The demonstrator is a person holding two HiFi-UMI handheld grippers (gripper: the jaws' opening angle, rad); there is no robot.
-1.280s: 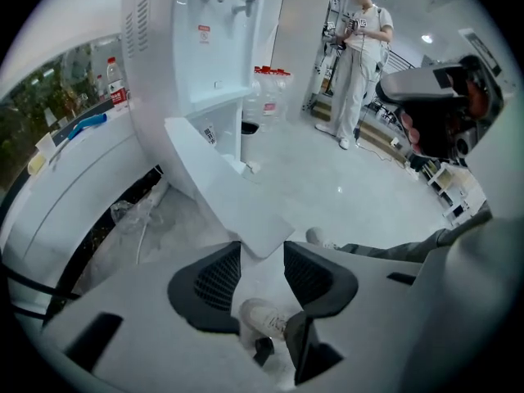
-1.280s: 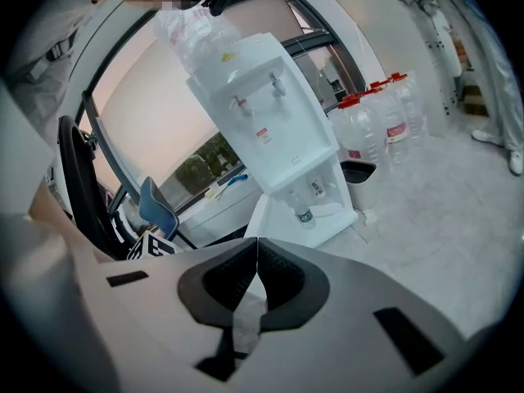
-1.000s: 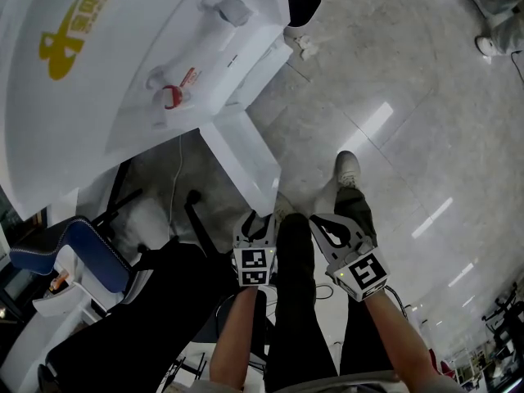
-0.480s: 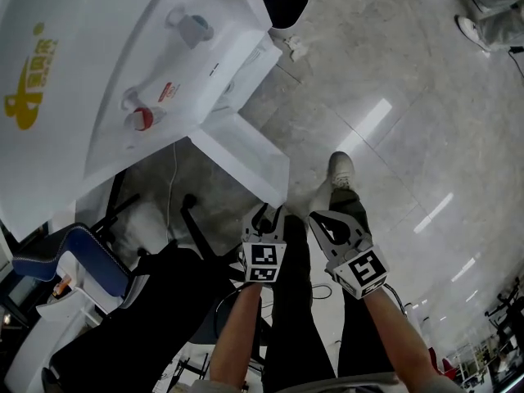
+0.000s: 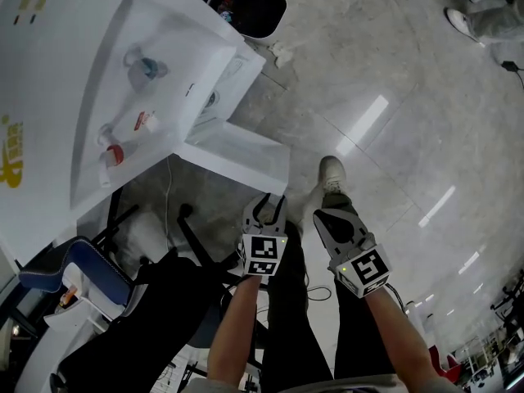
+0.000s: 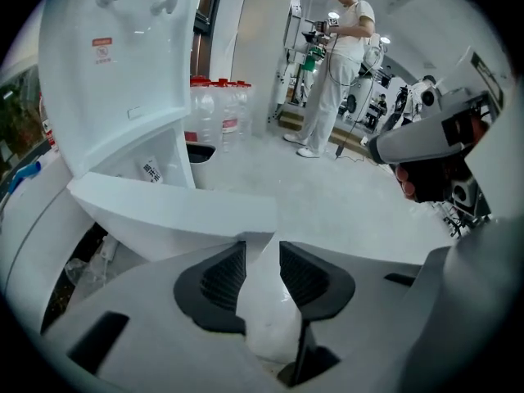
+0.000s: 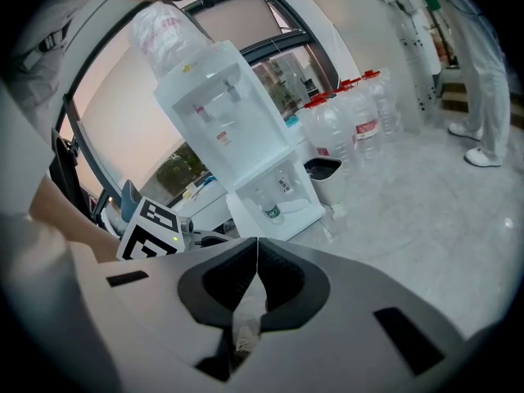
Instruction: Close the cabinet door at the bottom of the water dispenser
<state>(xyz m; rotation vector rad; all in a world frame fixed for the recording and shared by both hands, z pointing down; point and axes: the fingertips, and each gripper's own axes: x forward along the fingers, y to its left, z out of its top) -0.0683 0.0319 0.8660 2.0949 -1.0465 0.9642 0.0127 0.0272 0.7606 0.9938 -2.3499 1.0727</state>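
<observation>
Right gripper view alone shows the whole water dispenser: bottle on top, bottom cabinet open, red-capped jugs and a bin to its right. Left gripper view adds a person in white, far off. Left tongs are a narrow gap apart, with the cabinet door free corner right at the tips; contact unclear. Right tongs are pressed together, empty, well clear of the door. The door stands swung out over the glossy grey surface.
</observation>
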